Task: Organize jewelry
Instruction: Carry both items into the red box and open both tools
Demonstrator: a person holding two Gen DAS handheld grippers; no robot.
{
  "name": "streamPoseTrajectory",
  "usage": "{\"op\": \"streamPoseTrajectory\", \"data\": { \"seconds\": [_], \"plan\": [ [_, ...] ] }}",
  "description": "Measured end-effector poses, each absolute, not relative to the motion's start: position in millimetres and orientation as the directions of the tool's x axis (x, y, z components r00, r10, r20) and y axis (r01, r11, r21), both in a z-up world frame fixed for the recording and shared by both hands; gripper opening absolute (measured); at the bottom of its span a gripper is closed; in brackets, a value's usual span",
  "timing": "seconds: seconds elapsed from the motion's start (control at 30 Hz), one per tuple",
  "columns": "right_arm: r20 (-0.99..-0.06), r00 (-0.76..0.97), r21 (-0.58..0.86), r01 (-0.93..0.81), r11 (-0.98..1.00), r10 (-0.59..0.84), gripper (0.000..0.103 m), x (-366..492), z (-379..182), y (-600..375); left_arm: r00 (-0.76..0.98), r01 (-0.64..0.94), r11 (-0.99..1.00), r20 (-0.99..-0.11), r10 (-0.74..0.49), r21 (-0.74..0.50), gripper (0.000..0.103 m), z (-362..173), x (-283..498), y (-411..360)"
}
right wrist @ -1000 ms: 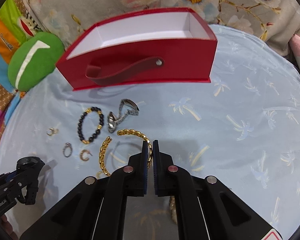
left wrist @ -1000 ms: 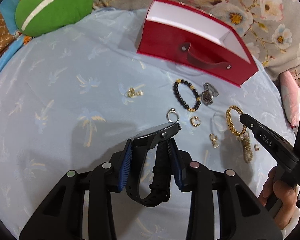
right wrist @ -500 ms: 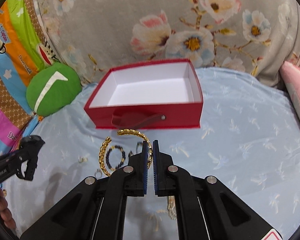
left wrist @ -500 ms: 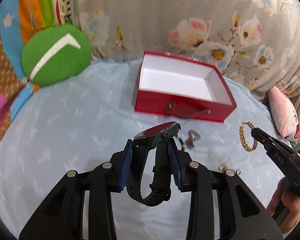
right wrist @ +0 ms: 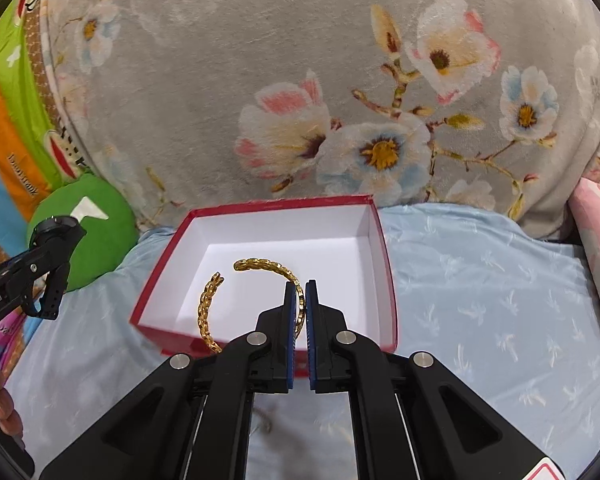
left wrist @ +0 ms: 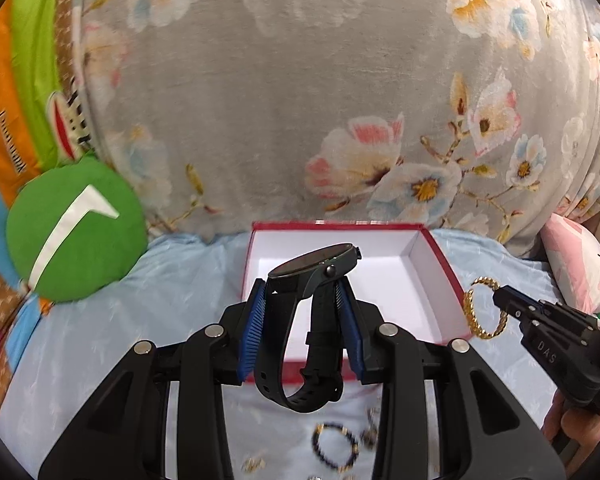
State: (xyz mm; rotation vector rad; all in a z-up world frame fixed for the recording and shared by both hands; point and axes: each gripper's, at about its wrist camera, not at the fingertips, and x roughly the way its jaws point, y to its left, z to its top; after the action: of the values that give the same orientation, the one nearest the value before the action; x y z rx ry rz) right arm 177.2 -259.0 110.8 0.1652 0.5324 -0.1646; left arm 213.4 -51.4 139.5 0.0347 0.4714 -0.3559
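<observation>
A red box point(right wrist: 384, 280) sits open-topped on a light blue sheet point(right wrist: 480, 300), its white inside bare, so the way in from above is clear. Behind it a grey floral blanket point(right wrist: 300, 80) rises like a wall, closing off the far side. A green cushion point(right wrist: 100, 232) crowds the box's left; a pink pillow point(right wrist: 596, 240) lies well to the right. The sheet between box and pillow is open. Loose beads point(left wrist: 334, 446) lie on the sheet in front of the box.

Both wrist views face the red box point(left wrist: 440, 264) closely.
</observation>
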Motion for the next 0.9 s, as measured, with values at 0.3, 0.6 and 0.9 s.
{"op": "streamPoseTrajectory", "data": {
  "seconds": [0.3,0.6,0.9],
  "plan": [
    [-0.534,0.834,0.066,0.21,0.975,-0.143,0.004,242,100,-273,0.798,0.358,0.933,-0.511,-0.32,-0.027,0.034,113,282,-93],
    [-0.58,0.801,0.033,0.205,0.978,-0.148,0.015,283,63,-273,0.743,0.346,0.938,-0.609,-0.277,-0.005,0.039,65,327,-108],
    [-0.549,0.816,0.027,0.235,0.972,-0.182,0.052,281,58,-272,0.778,0.305,0.952,-0.583,-0.234,0.025,0.072,61,331,-110]
  ]
}}
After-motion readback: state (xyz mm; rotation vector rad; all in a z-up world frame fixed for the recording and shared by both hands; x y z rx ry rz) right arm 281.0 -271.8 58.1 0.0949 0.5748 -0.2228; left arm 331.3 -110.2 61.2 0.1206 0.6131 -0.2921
